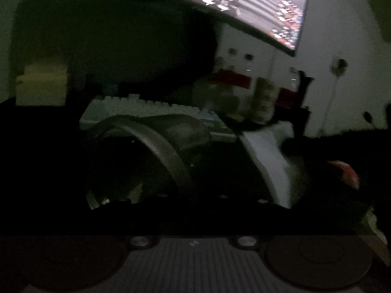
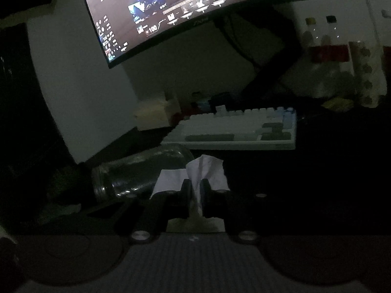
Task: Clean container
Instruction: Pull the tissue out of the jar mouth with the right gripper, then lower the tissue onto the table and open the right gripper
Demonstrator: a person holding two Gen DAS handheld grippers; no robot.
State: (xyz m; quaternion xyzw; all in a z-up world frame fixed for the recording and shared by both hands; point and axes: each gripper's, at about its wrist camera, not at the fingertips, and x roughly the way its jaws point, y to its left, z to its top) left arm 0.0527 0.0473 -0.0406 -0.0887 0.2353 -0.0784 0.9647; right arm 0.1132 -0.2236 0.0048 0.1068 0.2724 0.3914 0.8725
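On the dark desk (image 2: 330, 171), in a dim room lit mostly by a curved monitor (image 2: 171, 12) glowing above, a clear glass jar with a threaded mouth (image 2: 136, 173) lies on its side near the front left part of the surface, its open mouth turned toward the left and its base toward the white keyboard with grey and blue keys (image 2: 234, 129) behind it. In the right wrist view the right gripper (image 2: 195, 188) is clenched on a crumpled white paper tissue (image 2: 205, 168), the black fingers (image 2: 186, 185) pressing a fold of it between them while the rest fans out above the tips, just beside the jar's base. In the left wrist view the jar fills the foreground, its pale rim (image 1: 156, 146) curving across the middle of the picture with the dark interior below it; the left gripper's own fingers are lost in the blackness under the rim, so the picture does not show how they stand on the glass, though the jaws are nearly fully drawn together. The white tissue shows there as a pale strip to the right of the jar. Toward the back right corner of the desk stand several clear bottles with red labels (image 2: 327, 51), blurred and hard to read. A pale box-like object (image 2: 151, 114) sits at the back left, beside the keyboard, against the light wall (image 2: 80, 85).
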